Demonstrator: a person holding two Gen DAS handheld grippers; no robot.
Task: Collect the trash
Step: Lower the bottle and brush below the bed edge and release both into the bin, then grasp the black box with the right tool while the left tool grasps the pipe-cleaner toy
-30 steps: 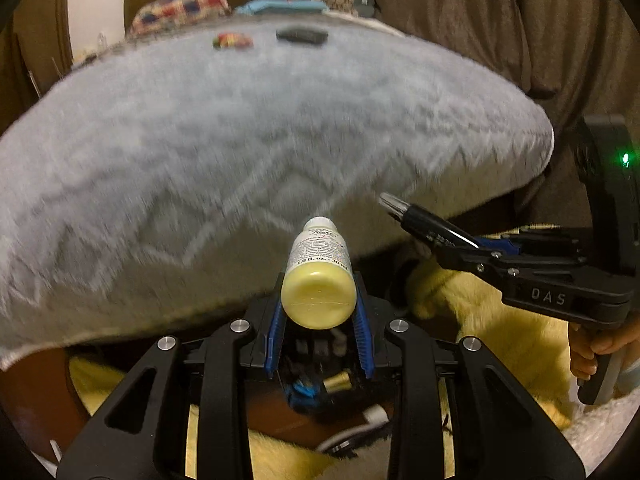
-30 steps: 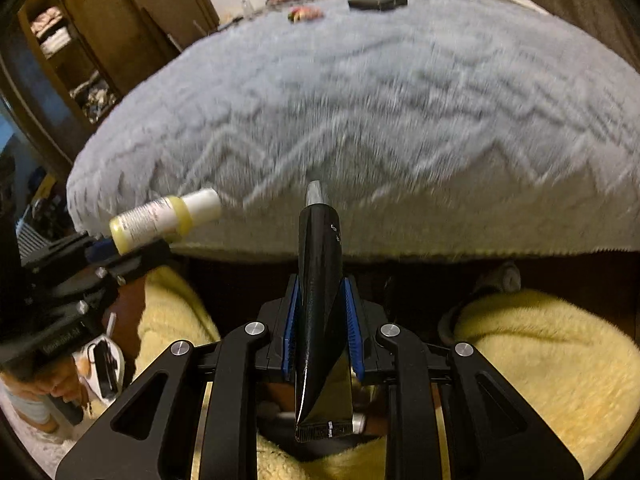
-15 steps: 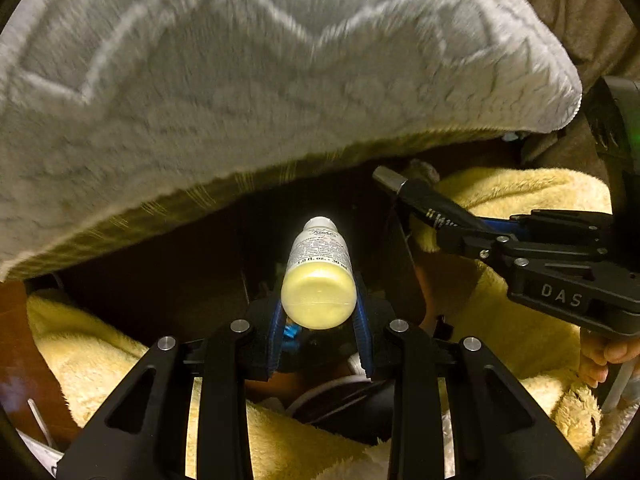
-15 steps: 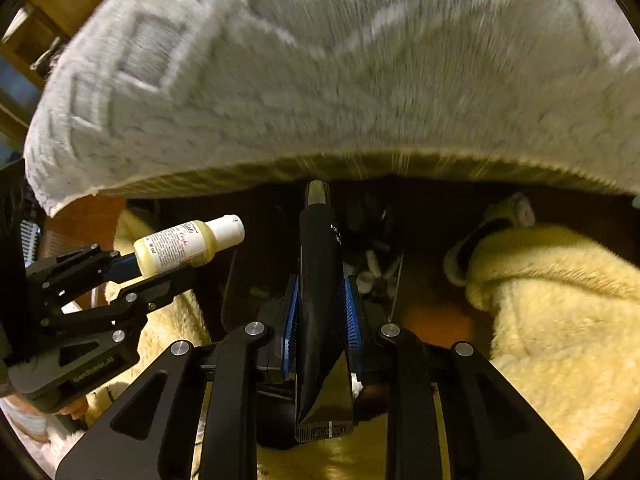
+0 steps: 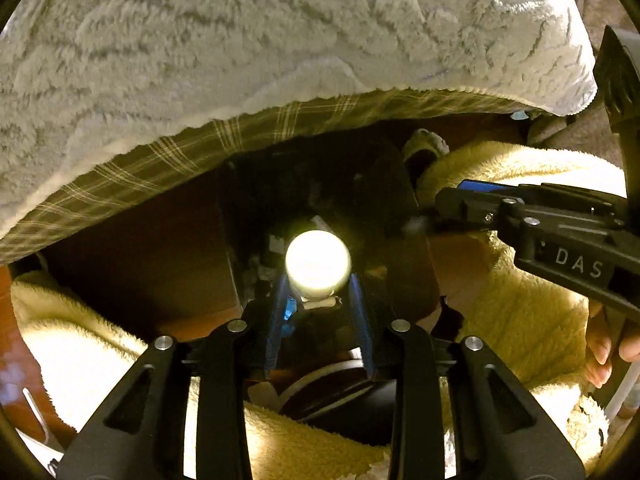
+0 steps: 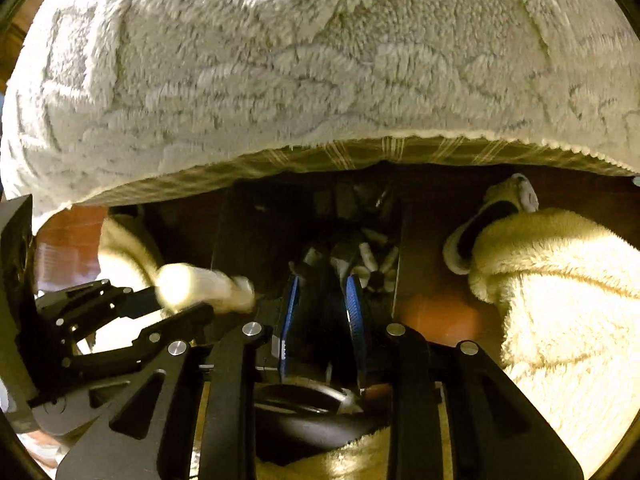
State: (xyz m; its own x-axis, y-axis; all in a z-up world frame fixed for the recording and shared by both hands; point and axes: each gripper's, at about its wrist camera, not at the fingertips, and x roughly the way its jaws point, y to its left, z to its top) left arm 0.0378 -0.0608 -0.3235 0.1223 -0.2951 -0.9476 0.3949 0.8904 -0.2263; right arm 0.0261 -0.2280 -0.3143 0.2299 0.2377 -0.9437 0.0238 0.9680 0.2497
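Left wrist view: the left gripper (image 5: 318, 300) has just been opening; its jaws stand spread, the yellow bottle (image 5: 318, 264) blurred between them, over a dark bin (image 5: 240, 264). Right wrist view: the right gripper (image 6: 322, 300) has just been opening, jaws parted with nothing visibly between them, above the same bin.

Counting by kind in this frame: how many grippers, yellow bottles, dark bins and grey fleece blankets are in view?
Grippers: 2 (left gripper, right gripper)
Yellow bottle: 1
Dark bin: 1
Grey fleece blanket: 1
Total: 5
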